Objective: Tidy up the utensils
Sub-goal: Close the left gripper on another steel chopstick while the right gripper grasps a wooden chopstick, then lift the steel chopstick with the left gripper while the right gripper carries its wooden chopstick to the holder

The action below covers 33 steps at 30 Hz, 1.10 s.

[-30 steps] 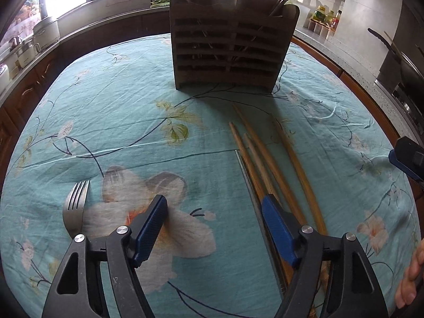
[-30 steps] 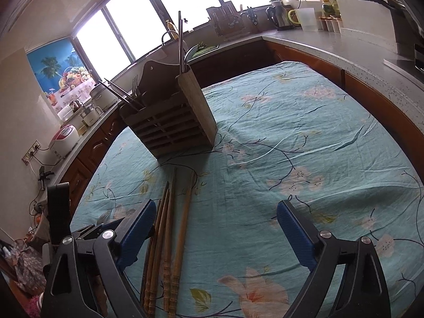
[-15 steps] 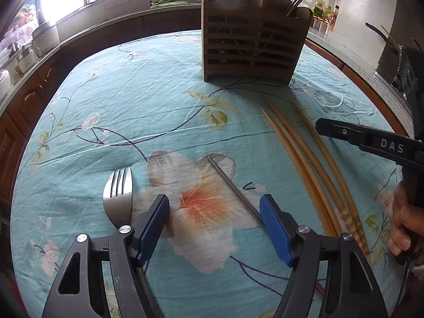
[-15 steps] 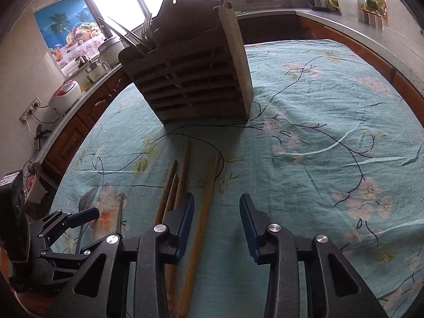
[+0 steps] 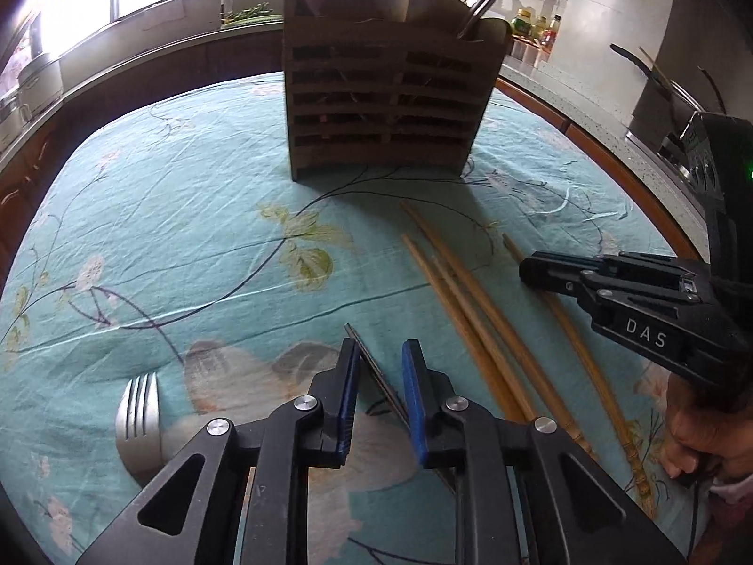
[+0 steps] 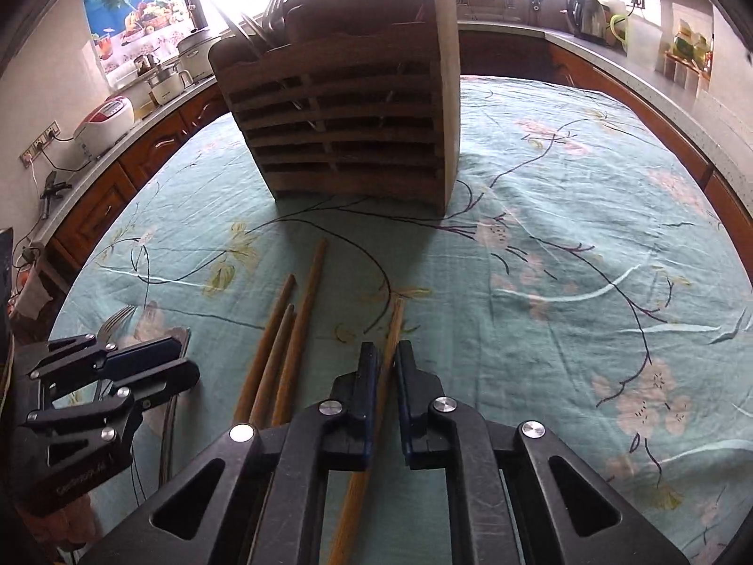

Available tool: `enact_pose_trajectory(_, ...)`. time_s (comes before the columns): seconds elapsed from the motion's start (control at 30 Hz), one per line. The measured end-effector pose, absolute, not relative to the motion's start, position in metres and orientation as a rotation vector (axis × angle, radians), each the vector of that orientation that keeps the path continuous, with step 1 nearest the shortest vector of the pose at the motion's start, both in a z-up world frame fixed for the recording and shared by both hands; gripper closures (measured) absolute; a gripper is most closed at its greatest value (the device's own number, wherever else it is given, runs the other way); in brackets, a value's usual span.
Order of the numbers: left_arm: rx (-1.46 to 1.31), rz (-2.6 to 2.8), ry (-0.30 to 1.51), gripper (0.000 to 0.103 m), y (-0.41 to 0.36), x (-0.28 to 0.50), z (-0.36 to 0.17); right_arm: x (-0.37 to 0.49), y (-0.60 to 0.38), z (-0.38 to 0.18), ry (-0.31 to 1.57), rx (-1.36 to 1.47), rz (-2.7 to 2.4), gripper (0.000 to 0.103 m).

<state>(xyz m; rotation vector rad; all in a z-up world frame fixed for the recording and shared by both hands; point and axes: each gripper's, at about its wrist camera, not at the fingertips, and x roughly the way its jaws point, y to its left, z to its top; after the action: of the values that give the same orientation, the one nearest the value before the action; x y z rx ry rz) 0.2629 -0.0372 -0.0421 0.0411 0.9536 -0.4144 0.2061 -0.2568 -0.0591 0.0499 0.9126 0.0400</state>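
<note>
A slatted wooden utensil holder point(image 5: 390, 94) stands at the far side of the table, also in the right wrist view point(image 6: 348, 122). My left gripper point(image 5: 380, 358) is nearly closed around a thin metal chopstick point(image 5: 376, 376) lying on the cloth. My right gripper point(image 6: 387, 358) is closed down around one wooden chopstick point(image 6: 394, 325), apart from three others point(image 6: 287, 353). A metal fork point(image 5: 139, 419) lies left of my left gripper. The right gripper also shows in the left wrist view point(image 5: 529, 270).
The table has a teal floral cloth point(image 6: 564, 282). Counters with appliances point(image 6: 108, 117) and jars point(image 5: 536, 28) ring the table. The holder has forks point(image 6: 273, 9) and other utensils standing in it.
Both grippers have closed from wide open: the left moved right onto the metal chopstick, the right moved forward and narrowed onto a single wooden chopstick.
</note>
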Motion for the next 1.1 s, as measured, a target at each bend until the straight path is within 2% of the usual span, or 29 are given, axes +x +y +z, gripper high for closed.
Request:
enact_pose_trajectory(0.47,-0.014,-0.351,1.010,0.083,-0.034,0.273,-0.043,0.213,-0.263,-0.058,0.921,0.091,0.057,0.093)
enact_pose_trajectory(0.53,0.018,-0.338,1.007,0.085,-0.043,0.274,-0.043,0.212,-0.265,-0.058,0.921,0.094,0.058,0.093)
enact_pose_trajectory(0.63,0.058,-0.334,1.009,0.095,-0.053,0.276,-0.044,0.210,-0.264,-0.058,0.921,0.090,0.050,0.093)
enact_pose_trajectory(0.87,0.003,-0.370,1.011,0.100,-0.042,0.269,-0.037,0.198,-0.267,-0.044,0.890,0.164,0.069,0.097)
enact_pose_trajectory(1.1,-0.097,-0.421,0.897,0.101,-0.012,0.235,0.009,0.165,-0.266,0.005,0.771,0.189,0.108,0.098)
